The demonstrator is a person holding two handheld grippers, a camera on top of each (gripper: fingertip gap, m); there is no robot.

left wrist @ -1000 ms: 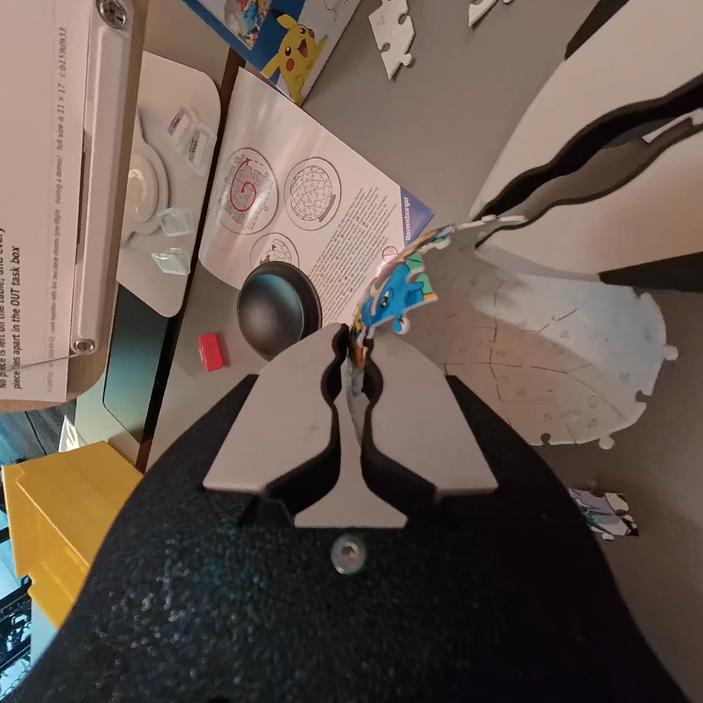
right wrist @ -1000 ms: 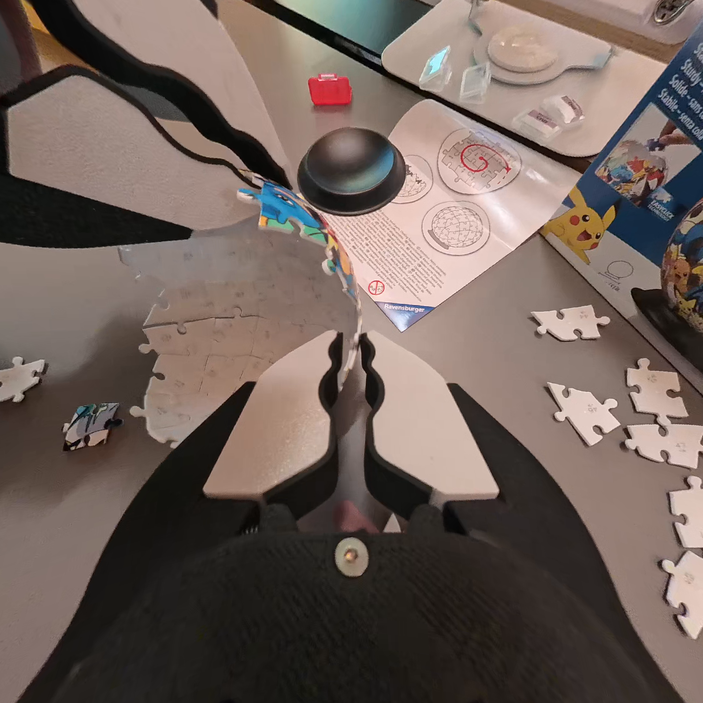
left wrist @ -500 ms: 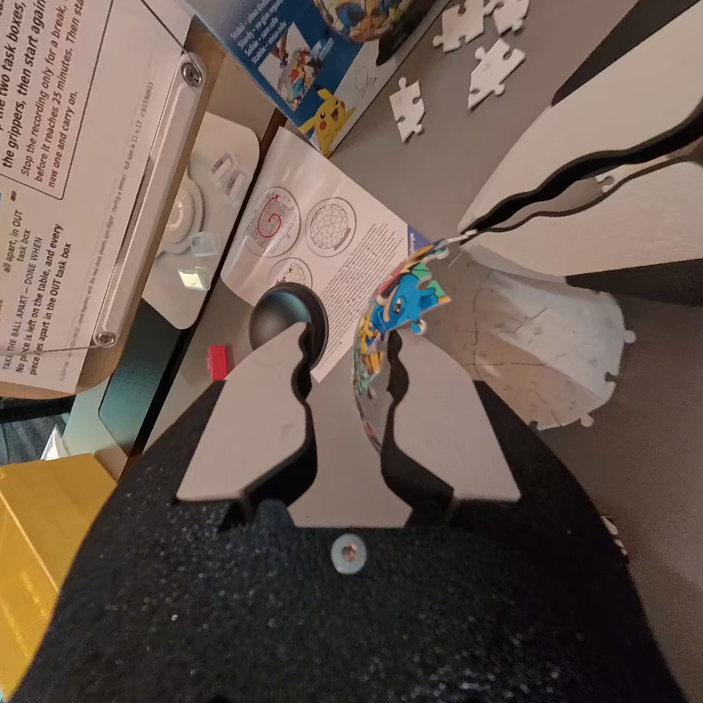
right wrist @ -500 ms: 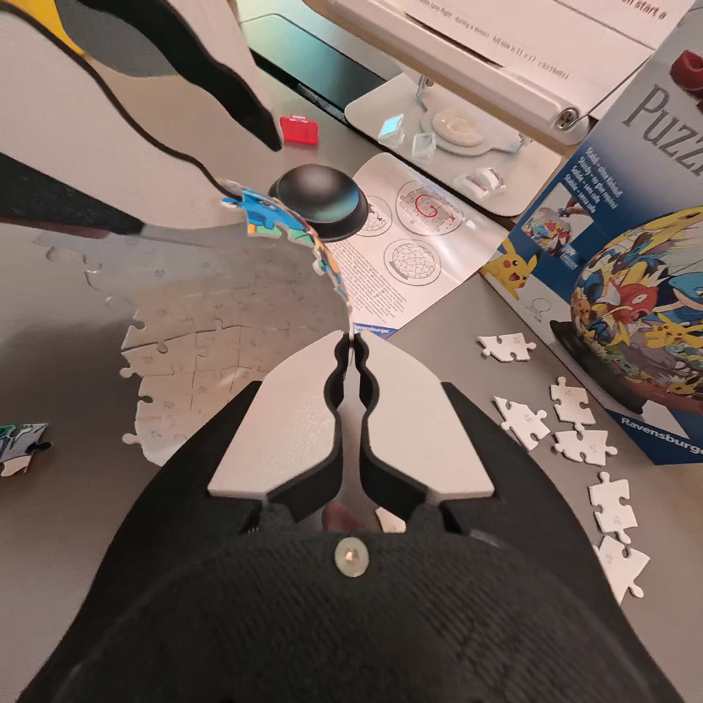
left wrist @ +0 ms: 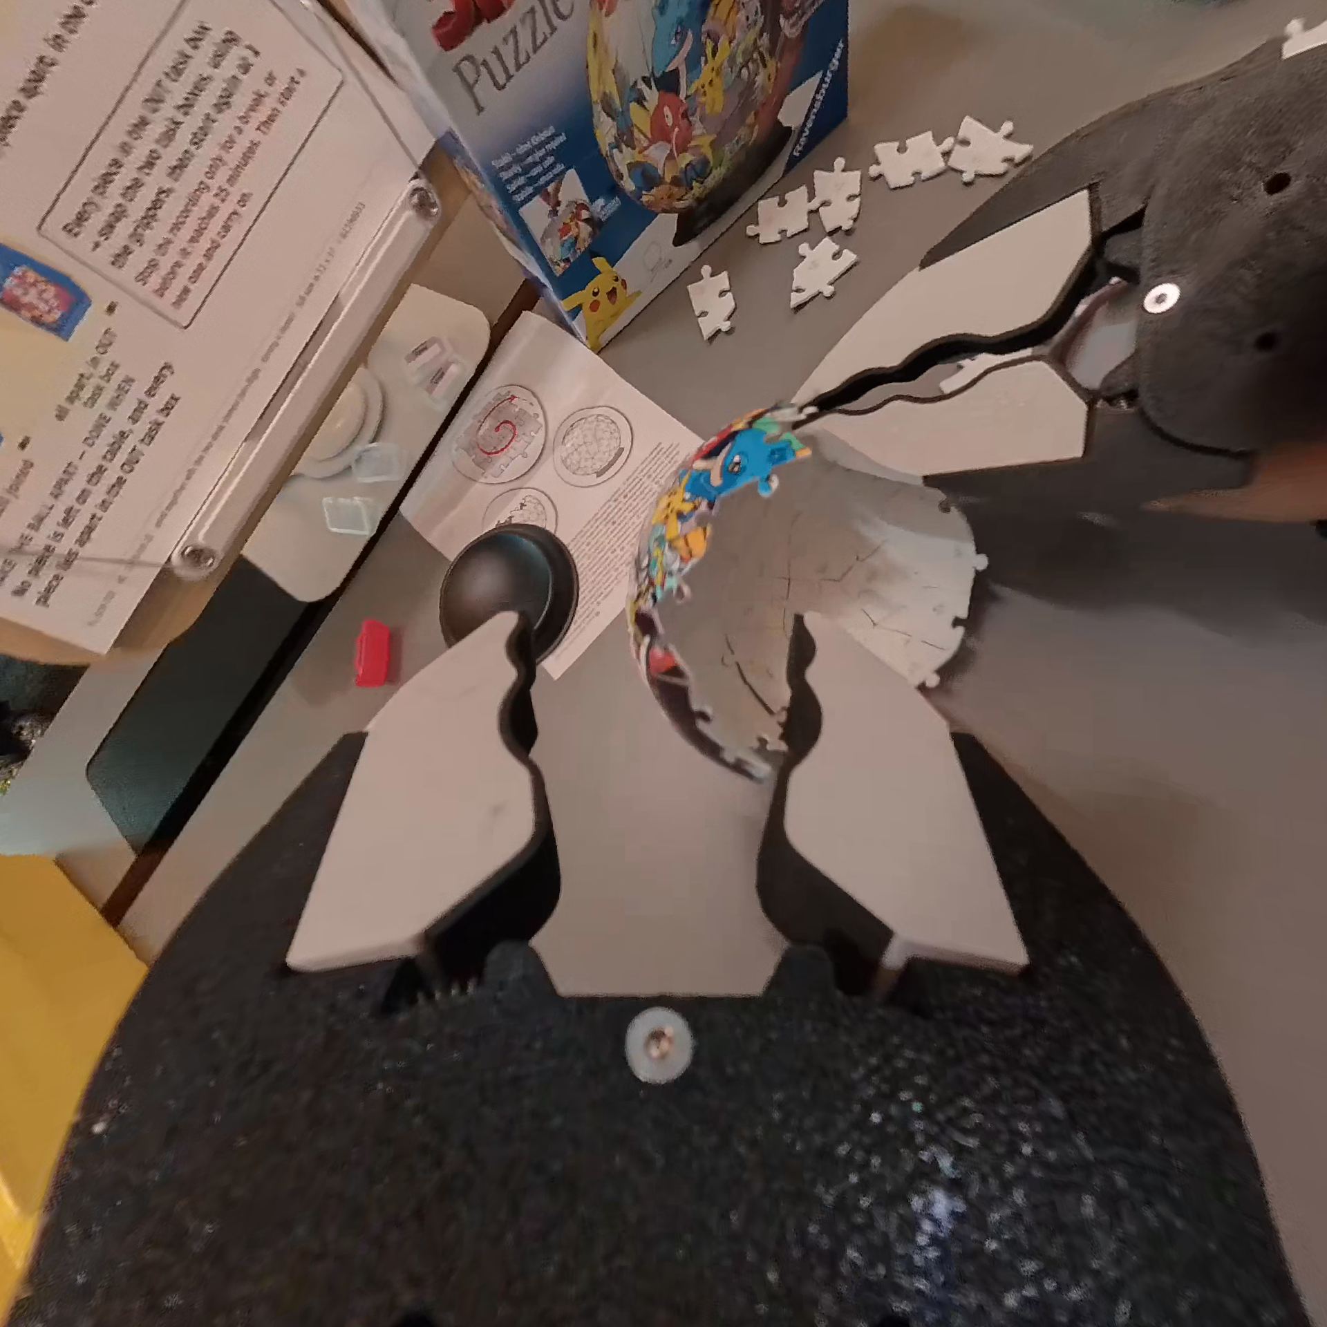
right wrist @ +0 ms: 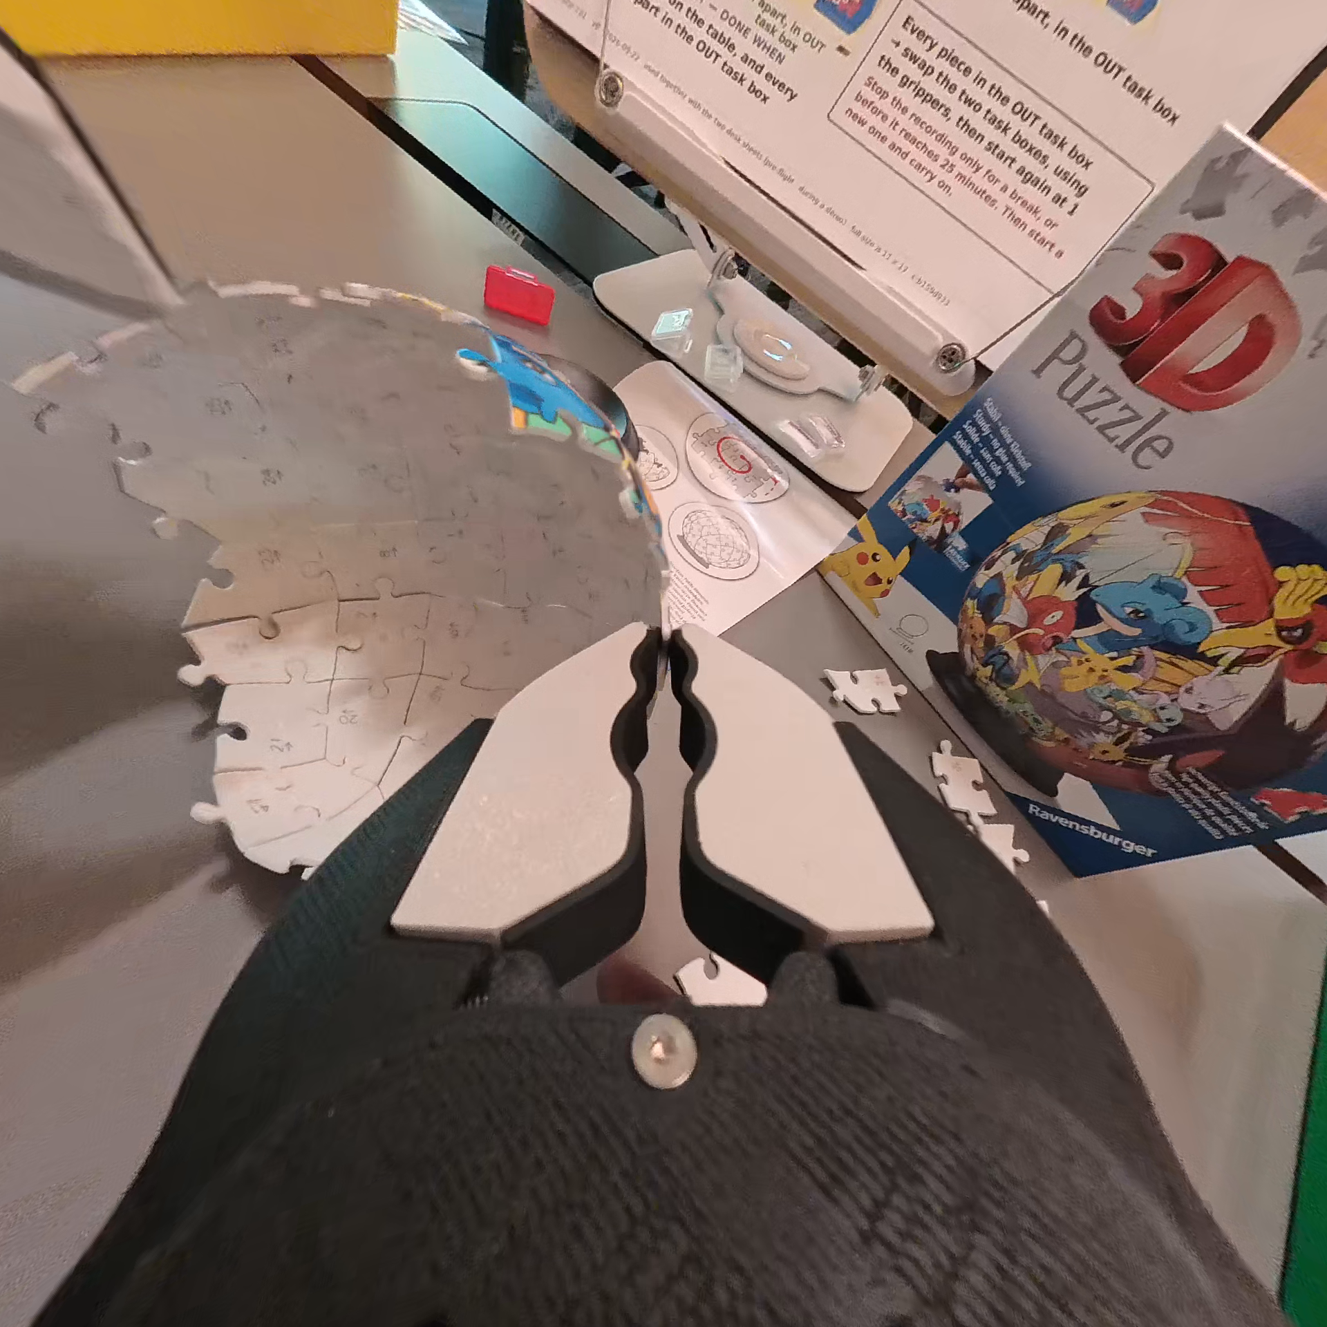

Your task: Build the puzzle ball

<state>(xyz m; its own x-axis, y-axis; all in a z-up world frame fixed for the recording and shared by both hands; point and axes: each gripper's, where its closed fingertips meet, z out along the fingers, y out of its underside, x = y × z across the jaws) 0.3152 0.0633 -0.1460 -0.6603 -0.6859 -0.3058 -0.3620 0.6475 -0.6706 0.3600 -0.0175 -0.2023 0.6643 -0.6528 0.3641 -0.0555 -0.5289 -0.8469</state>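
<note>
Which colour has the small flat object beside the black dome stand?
Red; the right wrist view shows it best.

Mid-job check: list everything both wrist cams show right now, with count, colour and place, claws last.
Half-built puzzle ball: one, white inside, colourful outside, held up over the table.
Loose puzzle pieces: several, white side up, right of the box.
Puzzle box: one, blue, standing at the back right.
Instruction sheet: one, white, flat behind the ball.
Ball stand: one, black, on the sheet's edge.
Small red item: one, near the monitor base.
Printed notice board: one, white, at the back.
Yellow bin: one, far left.
Left claw: open, beside the ball.
Right claw: shut on the ball's rim.
</note>
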